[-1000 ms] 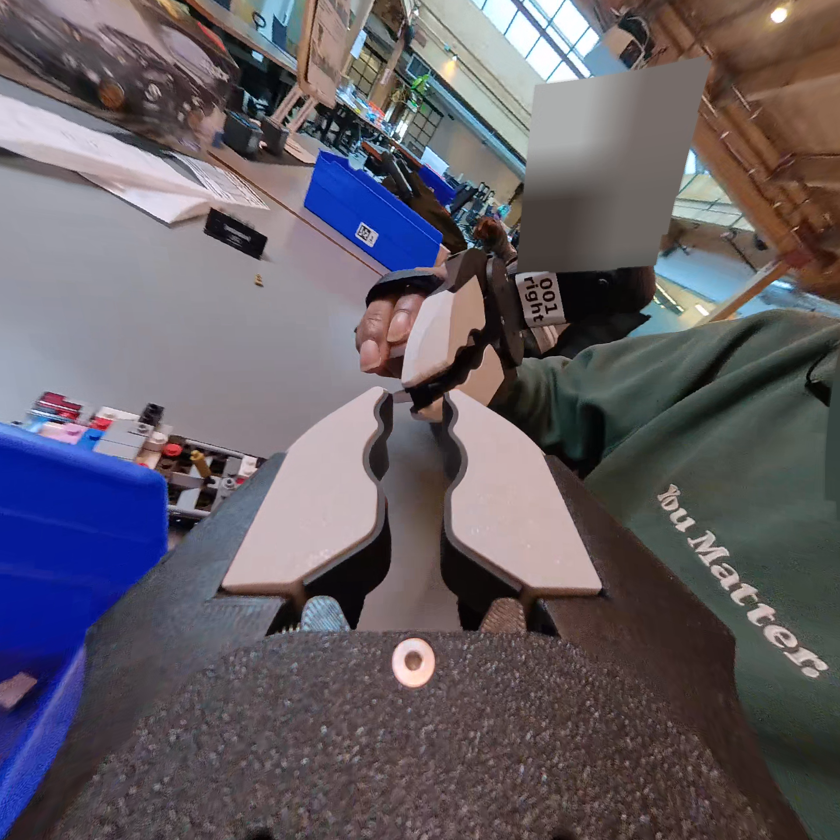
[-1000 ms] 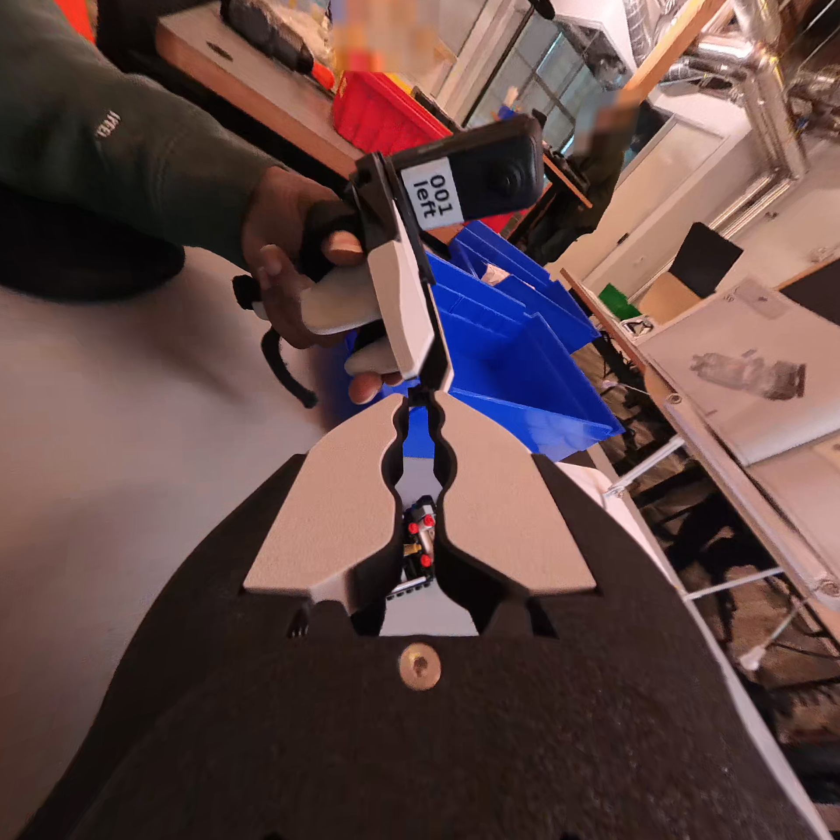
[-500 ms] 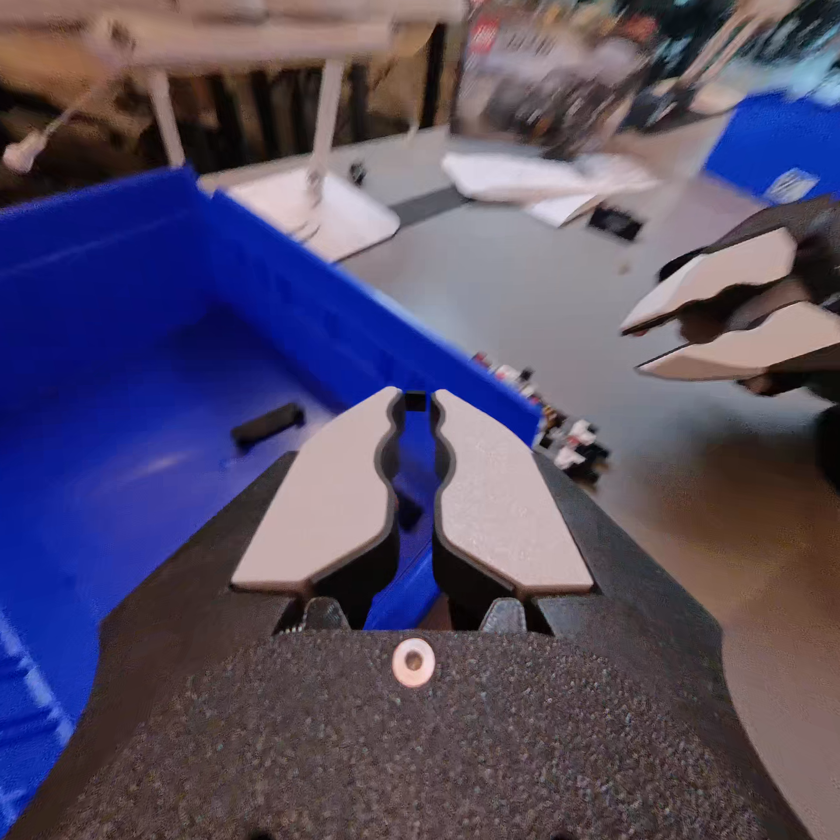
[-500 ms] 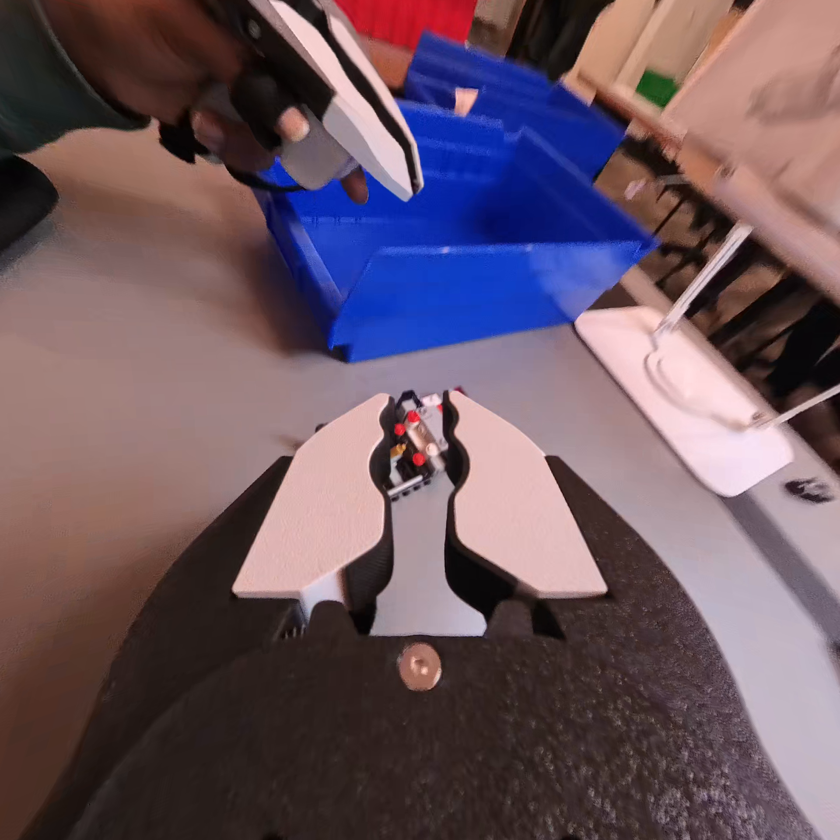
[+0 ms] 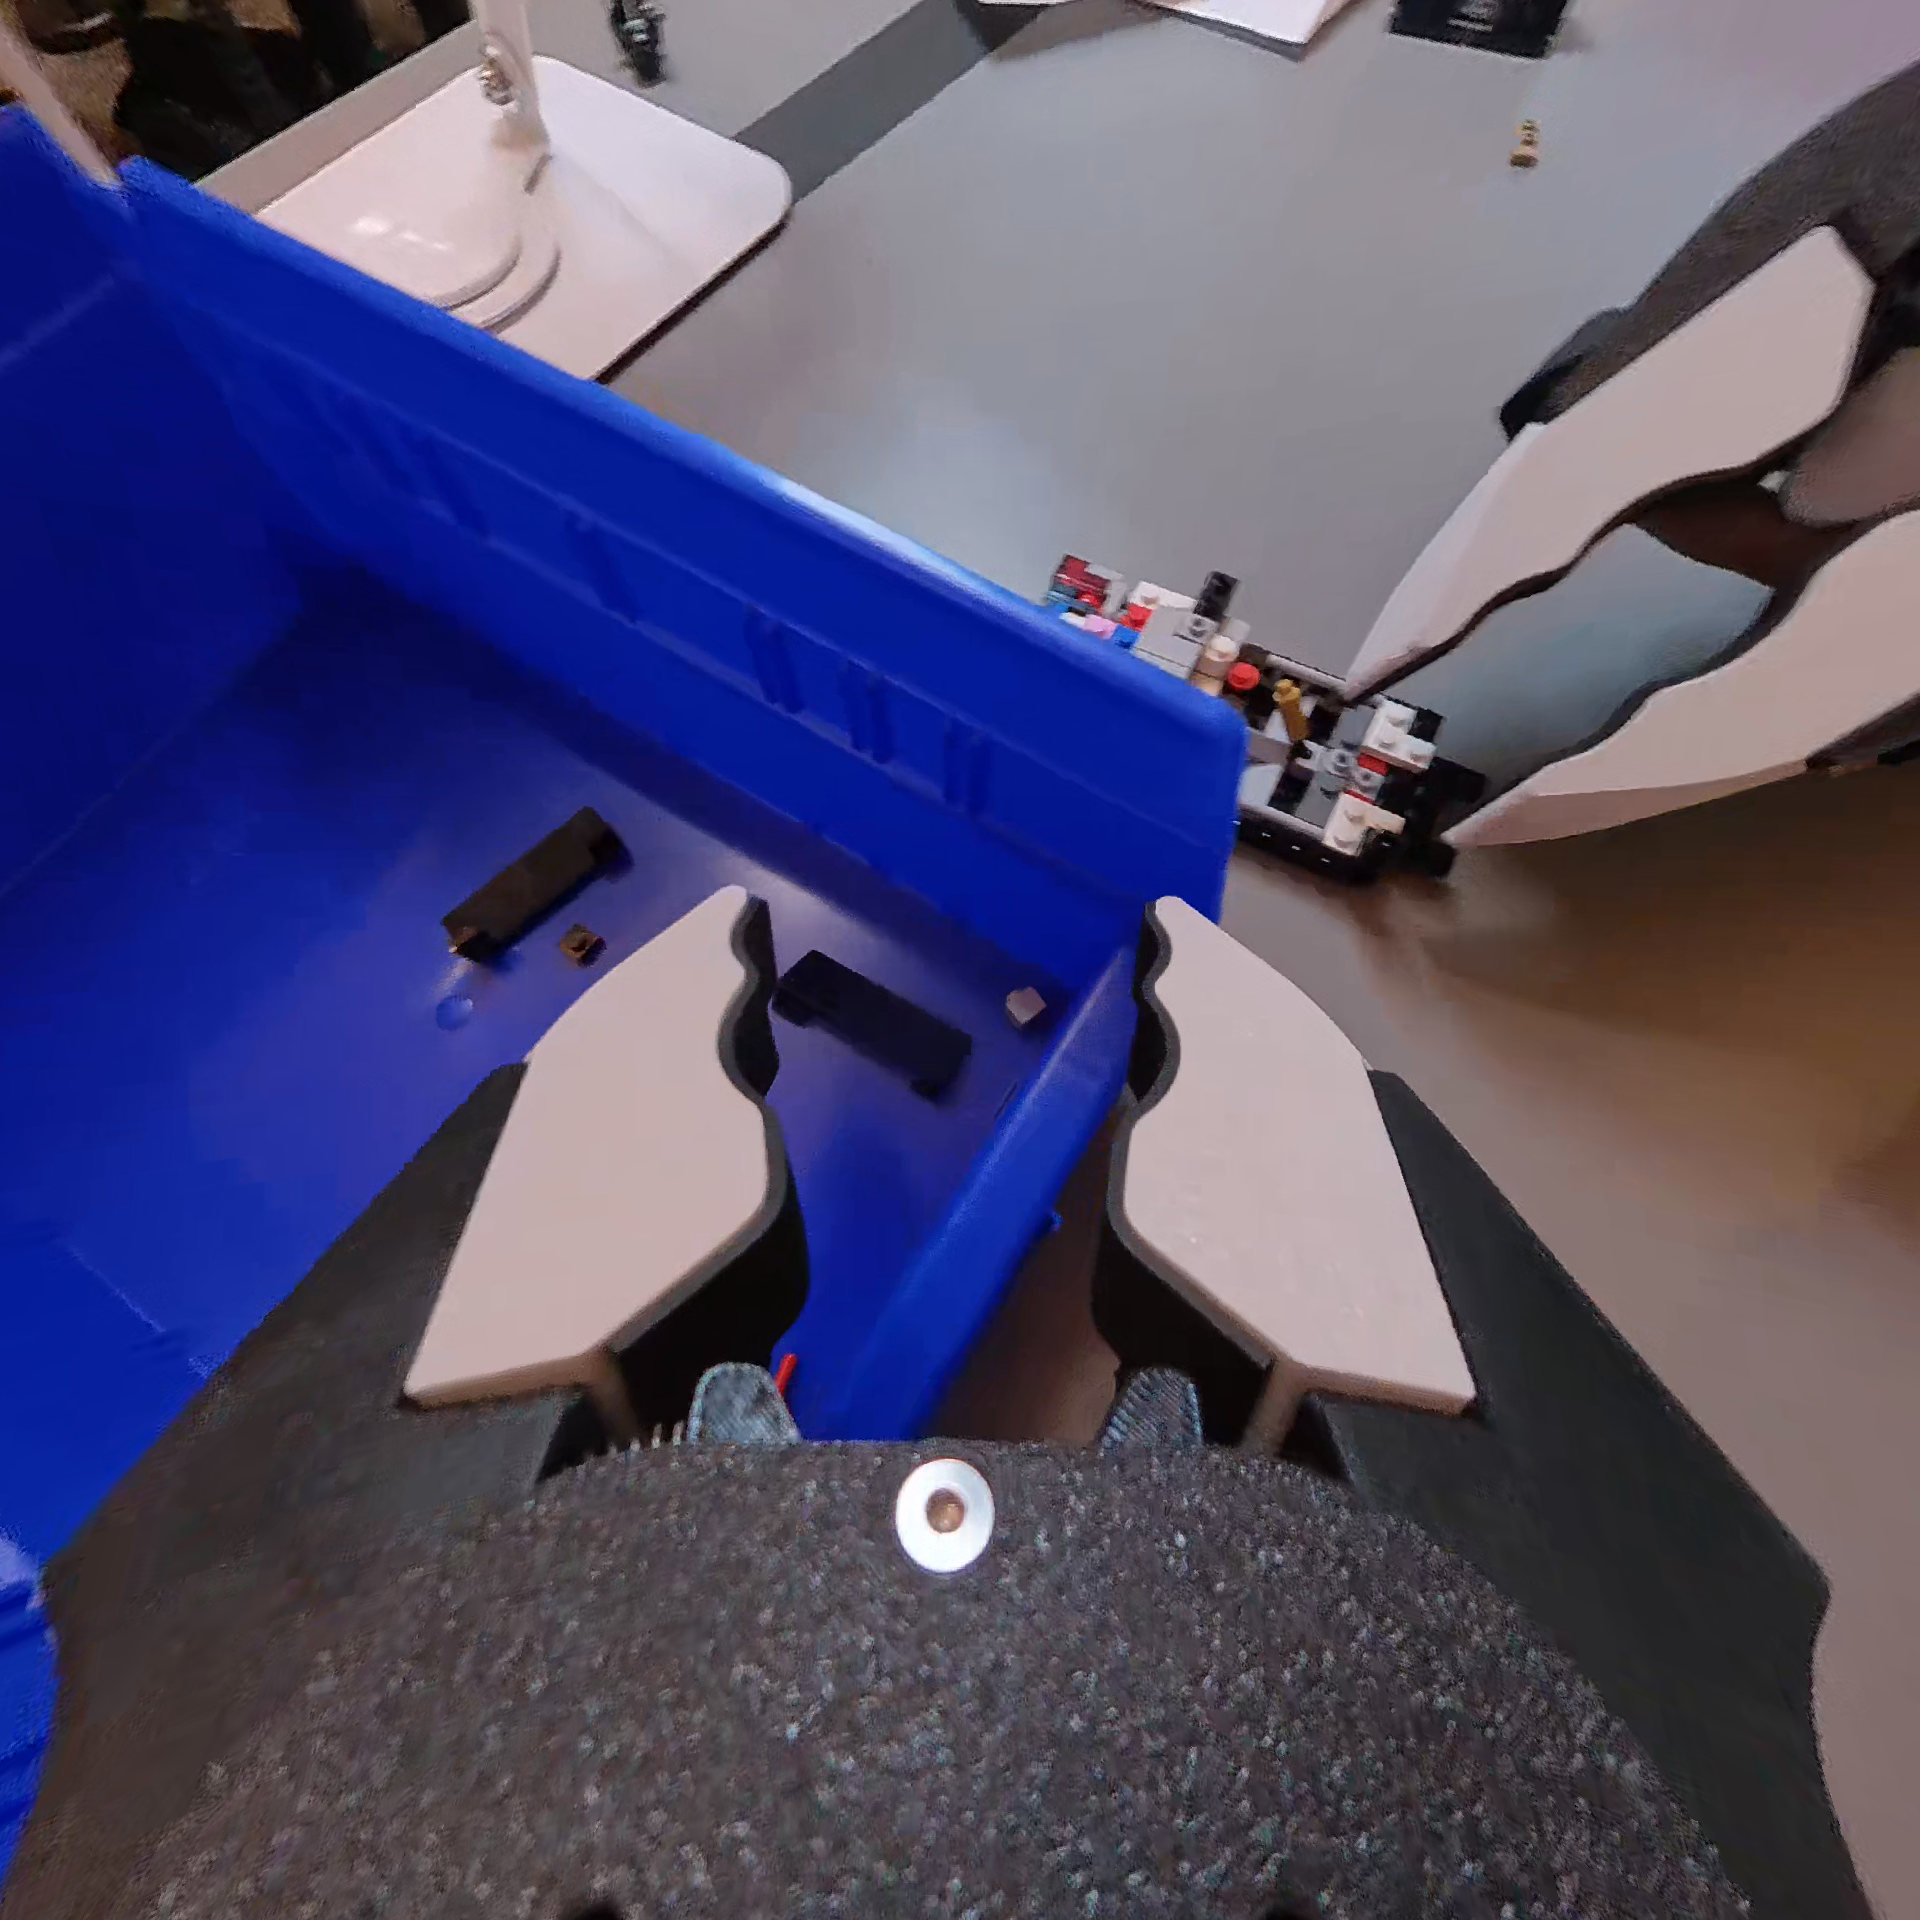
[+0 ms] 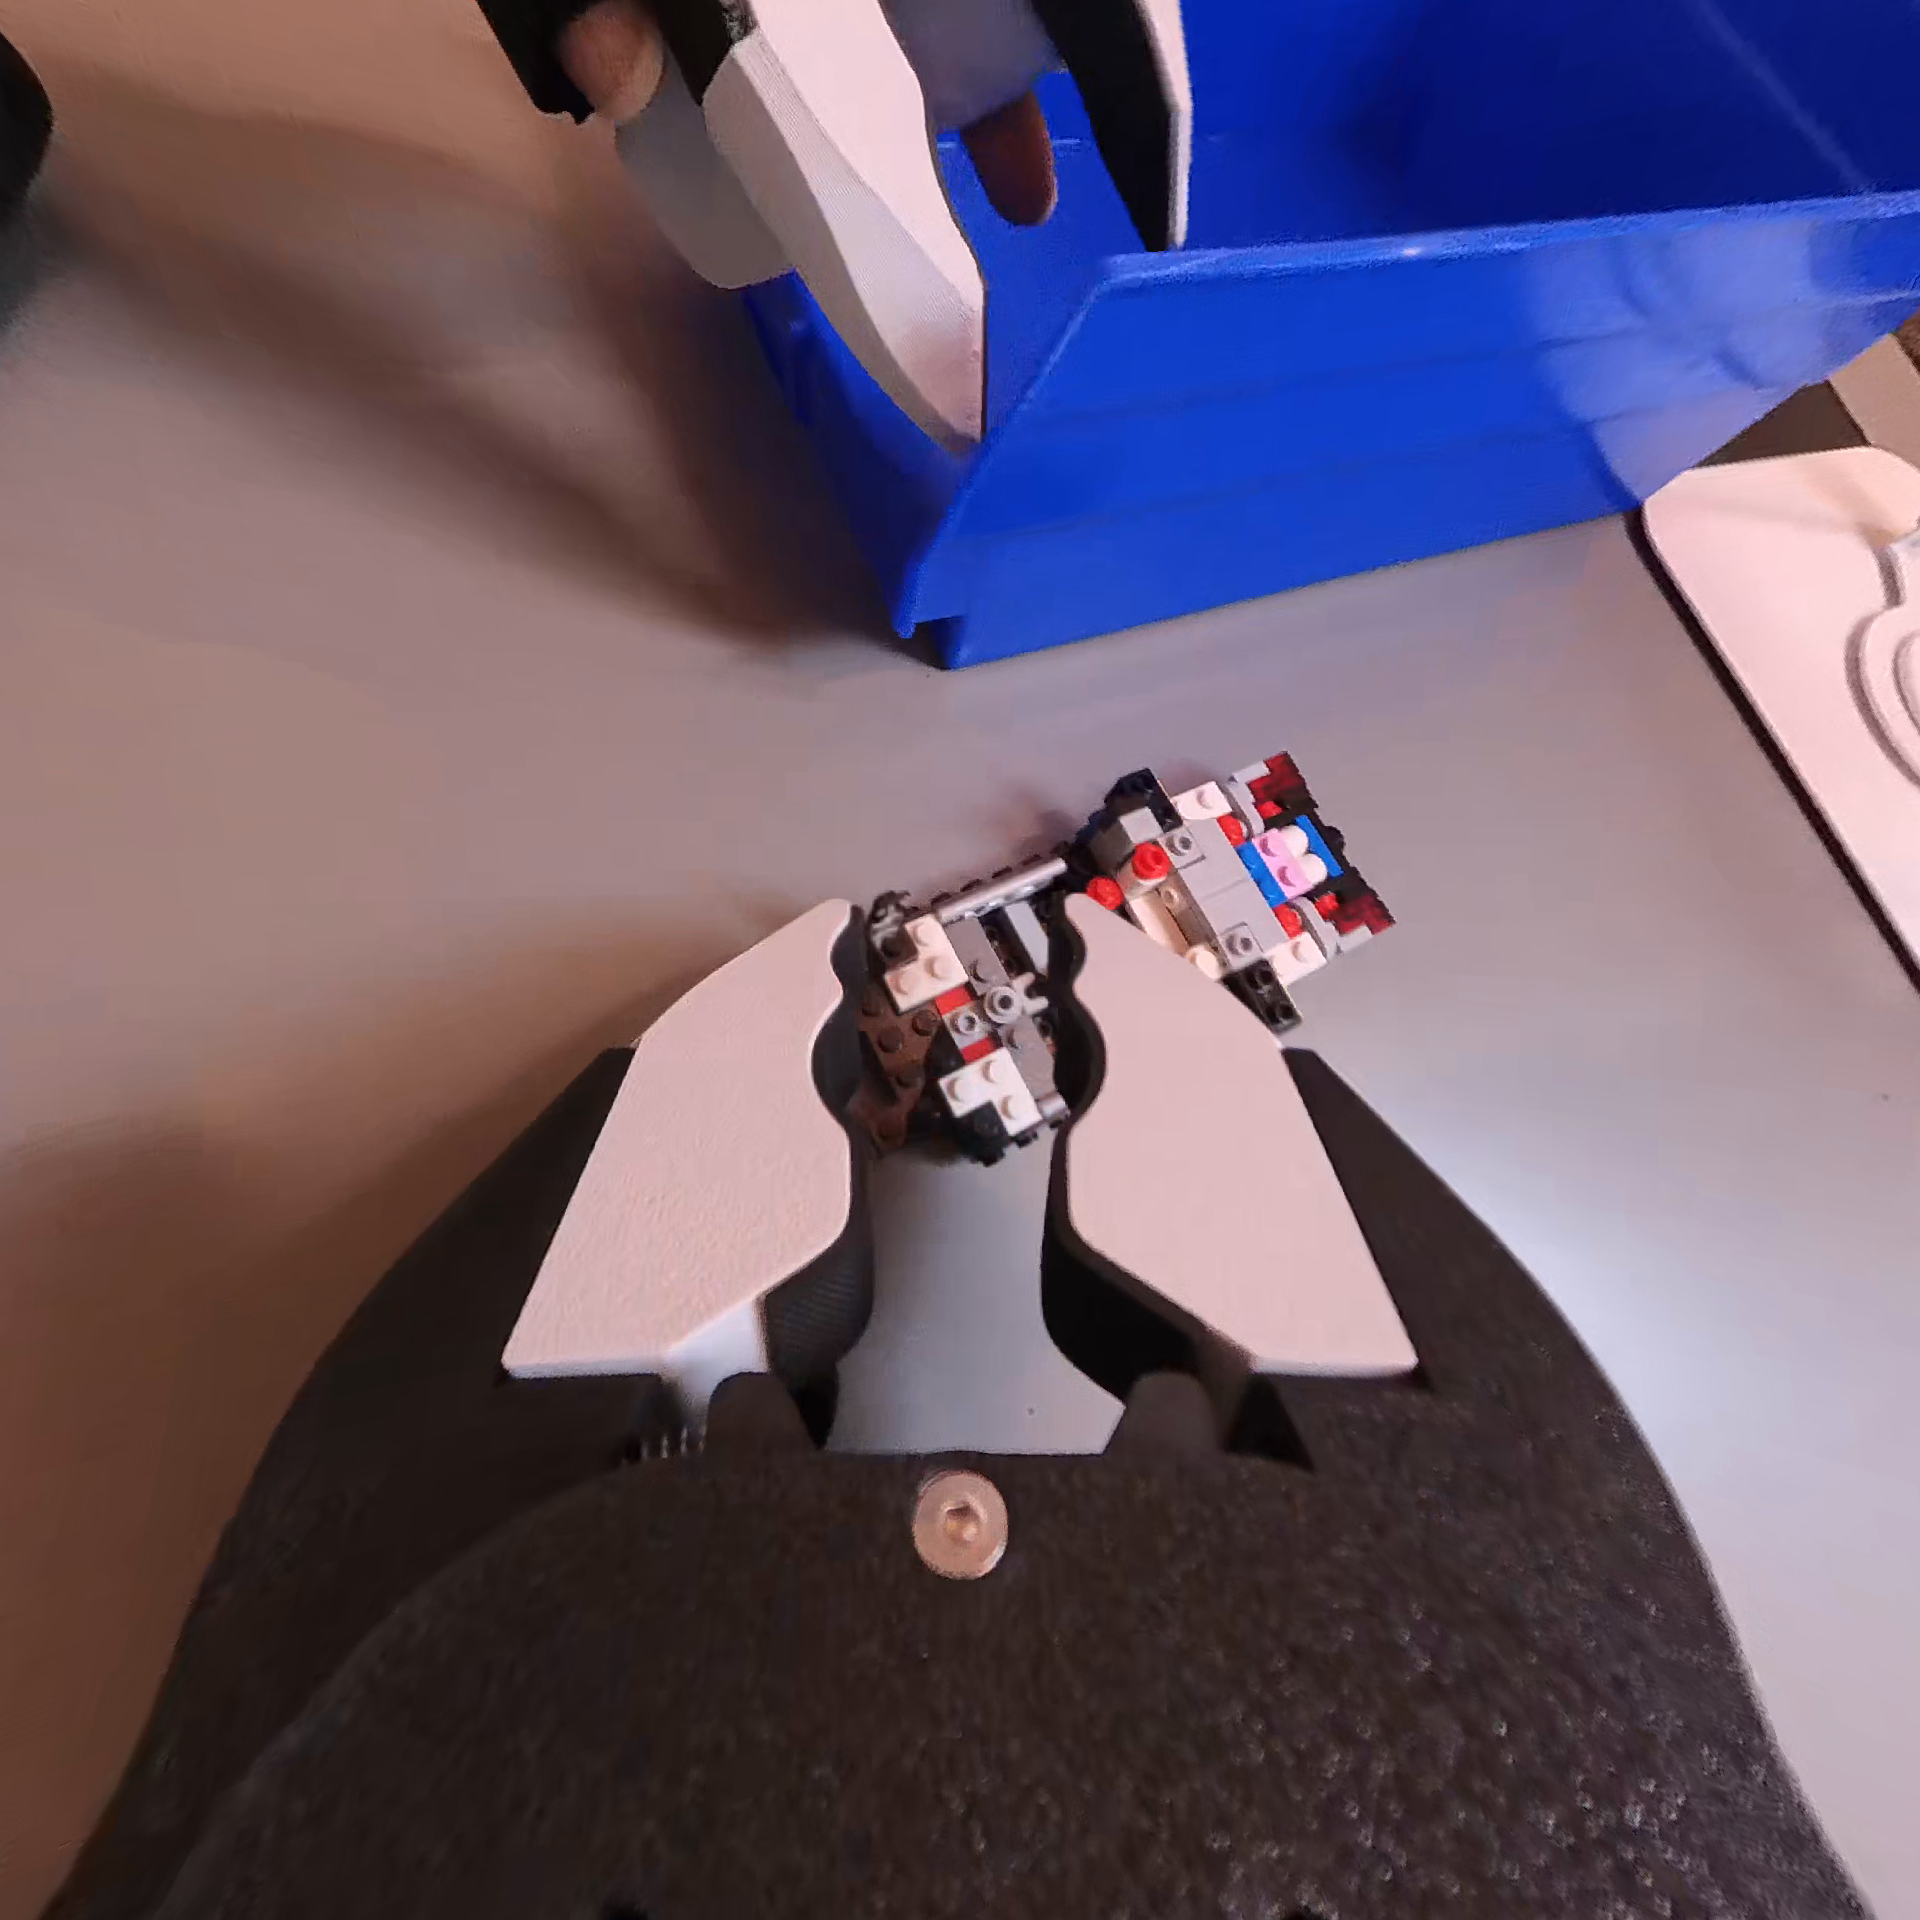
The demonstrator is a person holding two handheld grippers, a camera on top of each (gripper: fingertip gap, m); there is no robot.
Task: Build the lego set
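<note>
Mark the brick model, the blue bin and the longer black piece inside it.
brick model (image 6: 1195,914), right wrist view, grey middle section.
blue bin (image 5: 727,613), left wrist view, far wall.
longer black piece (image 5: 873,1023), left wrist view, its middle.

1. My left camera sits behind my left gripper (image 5: 945,914), looking steeply down at close range into a corner of the blue bin (image 5: 727,582).
2. My right camera looks down along my right gripper (image 6: 951,920), close above the brick model (image 6: 1143,914) on the grey table (image 6: 416,810).
3. Both views share the bin, the model and the white base plate (image 5: 582,218); the model lies at 2 o'clock in the left view, the bin at 1 o'clock in the right.
</note>
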